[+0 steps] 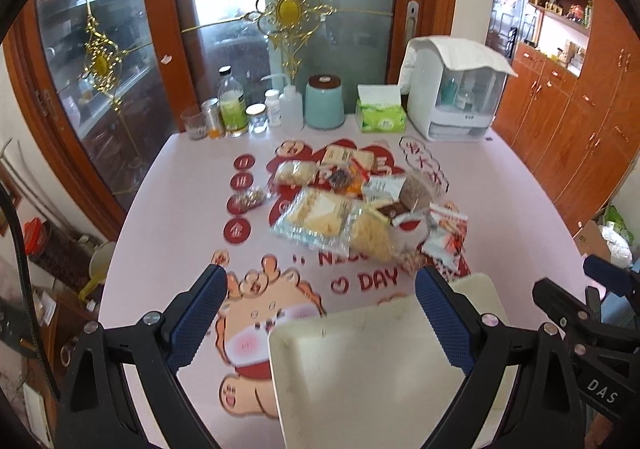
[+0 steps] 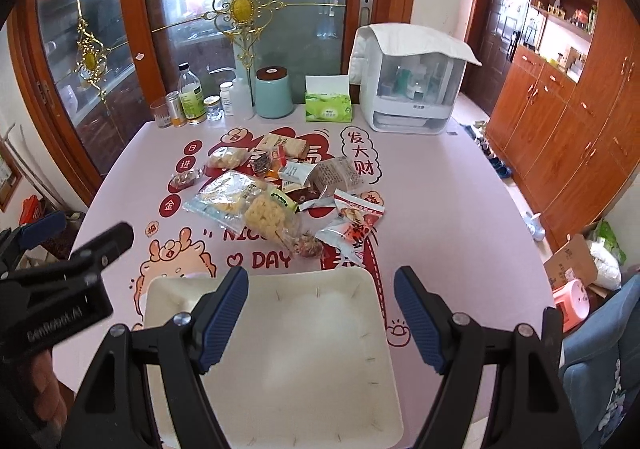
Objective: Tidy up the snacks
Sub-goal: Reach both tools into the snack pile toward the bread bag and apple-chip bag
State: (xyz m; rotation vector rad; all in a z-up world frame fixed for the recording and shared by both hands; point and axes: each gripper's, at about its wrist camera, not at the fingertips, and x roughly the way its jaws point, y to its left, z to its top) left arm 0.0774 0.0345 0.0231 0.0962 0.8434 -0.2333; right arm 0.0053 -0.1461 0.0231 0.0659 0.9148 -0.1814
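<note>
— On the pink counter point(image 2: 460, 185) we see a glossy printed mat with a cartoon dragon and red lettering. What lies on it?

— We count a loose heap of snack packets point(image 2: 280, 189) in the middle, mostly crinkly clear or foil wrappers: a flat transparent bag of pale crackers point(image 2: 228, 197), a lumpy yellow puffed-snack bag point(image 2: 268, 219), and a shiny red-and-white pouch point(image 2: 352, 225) at the heap's right edge.

— And nearer to us?

— We have a square cream tray point(image 2: 276, 349) with rounded corners and a raised rim, matte and bare inside, sitting just short of the heap.

— How do our claws stand?

— Our right claw point(image 2: 320, 317) hangs over the tray, spread wide and gripping nothing, its fingers point(image 2: 224, 317) faced with ribbed blue rubber on black frames. Our left claw point(image 1: 320, 321) is likewise released, above the tray's left rim and the dragon print.

— Along the back edge?

— We see a smooth teal canister point(image 2: 274, 95) with a brown lid, a green tissue box point(image 2: 328, 107), glass bottles, and a white plastic organiser point(image 2: 408, 89).
</note>
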